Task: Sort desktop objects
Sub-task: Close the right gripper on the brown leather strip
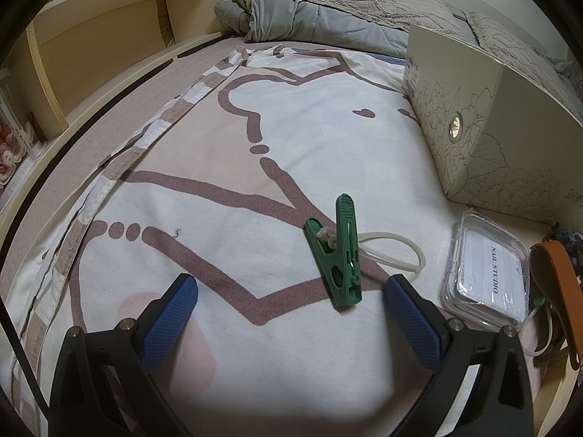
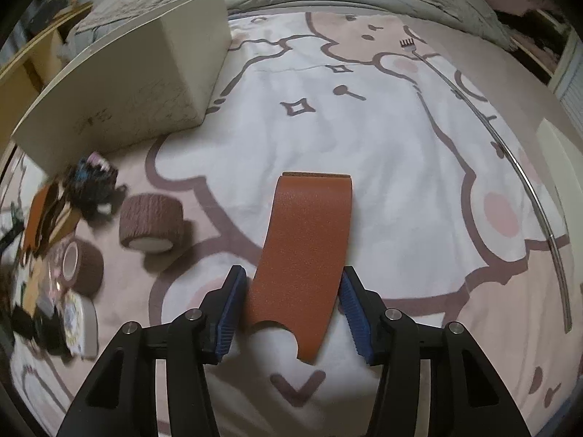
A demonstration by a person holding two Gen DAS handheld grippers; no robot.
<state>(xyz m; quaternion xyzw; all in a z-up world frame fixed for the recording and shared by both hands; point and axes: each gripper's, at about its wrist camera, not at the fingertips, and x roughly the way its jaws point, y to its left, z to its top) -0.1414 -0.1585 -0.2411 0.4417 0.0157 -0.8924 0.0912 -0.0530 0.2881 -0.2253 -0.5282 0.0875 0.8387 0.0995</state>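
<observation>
The right gripper (image 2: 293, 309) has its jaws closed on the orange leather piece (image 2: 306, 247), lifted clear of the bed (image 2: 364, 153); next it probably goes into the box (image 2: 145, 83). The left gripper (image 1: 291, 313) waits with jaws open, empty.

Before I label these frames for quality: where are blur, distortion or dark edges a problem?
Left wrist view: sharp on the green clip, the shelf edges bowed by the fisheye, corners dark. Right wrist view: the clutter at left is smeared with blur, the orange leather strap between the right gripper pads is sharp, the metal rod bowed.
</observation>
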